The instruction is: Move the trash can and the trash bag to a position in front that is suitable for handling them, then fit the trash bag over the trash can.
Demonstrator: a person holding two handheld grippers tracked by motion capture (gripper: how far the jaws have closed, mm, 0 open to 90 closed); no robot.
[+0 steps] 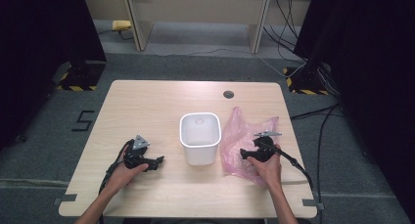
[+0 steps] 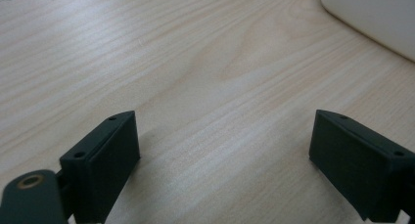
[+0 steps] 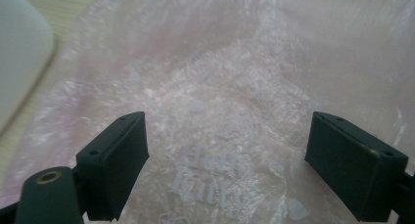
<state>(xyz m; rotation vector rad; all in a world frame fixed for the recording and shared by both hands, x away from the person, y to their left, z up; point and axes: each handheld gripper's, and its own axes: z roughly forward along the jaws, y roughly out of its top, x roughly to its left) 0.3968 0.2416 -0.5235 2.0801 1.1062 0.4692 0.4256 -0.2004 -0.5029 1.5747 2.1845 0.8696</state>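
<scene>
1. In the high view we see a light wooden table [image 1: 147,106] with a white plastic bin [image 1: 199,137] near its middle. A thin pink plastic bag [image 1: 234,136] lies flat just beside the bin, on its right. The left gripper [image 1: 155,162] rests on the table to the left of the bin, apart from it. The right gripper [image 1: 243,154] sits over the bag, pointing toward the bin.

2. In the left gripper view we see its jaws spread wide with only bare wood between them. A corner of the bin [image 2: 377,18] is at the upper right.

3. In the right gripper view we see the jaws also wide apart, holding nothing, with the wrinkled bag [image 3: 220,87] and its pale printed lettering [image 3: 210,177] under them. We judge that the film is very thin and lies flat, so the jaws may close on nothing, or only drag the bag along the table.
</scene>
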